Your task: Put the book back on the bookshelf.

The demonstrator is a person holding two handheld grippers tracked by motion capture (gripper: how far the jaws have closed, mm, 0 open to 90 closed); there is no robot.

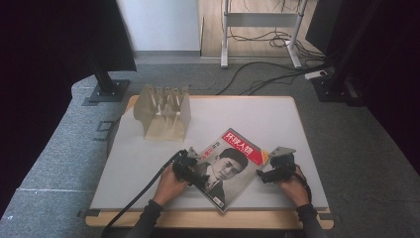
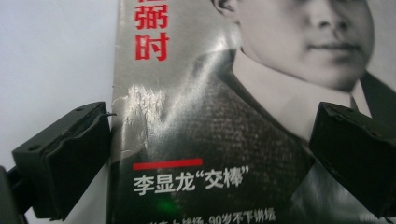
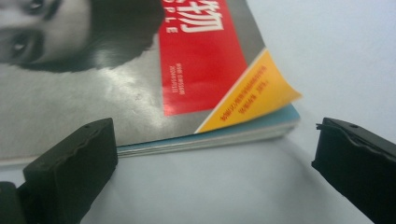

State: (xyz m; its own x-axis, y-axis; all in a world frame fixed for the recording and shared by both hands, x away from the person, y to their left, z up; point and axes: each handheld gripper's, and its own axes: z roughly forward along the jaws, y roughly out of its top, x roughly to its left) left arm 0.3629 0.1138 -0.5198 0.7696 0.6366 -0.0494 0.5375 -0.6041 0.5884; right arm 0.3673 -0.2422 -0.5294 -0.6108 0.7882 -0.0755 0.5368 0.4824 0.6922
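Note:
A magazine (image 1: 233, 163) with a black-and-white portrait and a red title block lies turned at an angle near the table's front edge. My left gripper (image 1: 195, 171) sits low over its left edge, open; in the left gripper view the jaws straddle the spine side of the cover (image 2: 196, 154). Just off the magazine's right corner my right gripper (image 1: 270, 171) is open too. In the right gripper view the yellow cover corner (image 3: 261, 88) curls up from the pages, a little ahead of the open right gripper (image 3: 215, 154).
A light wooden slotted rack (image 1: 163, 111) stands at the table's back left. The white table top (image 1: 277, 119) has a wooden rim. A black cable (image 1: 133, 198) trails from the left gripper off the front edge. Stands and cables sit on the floor behind.

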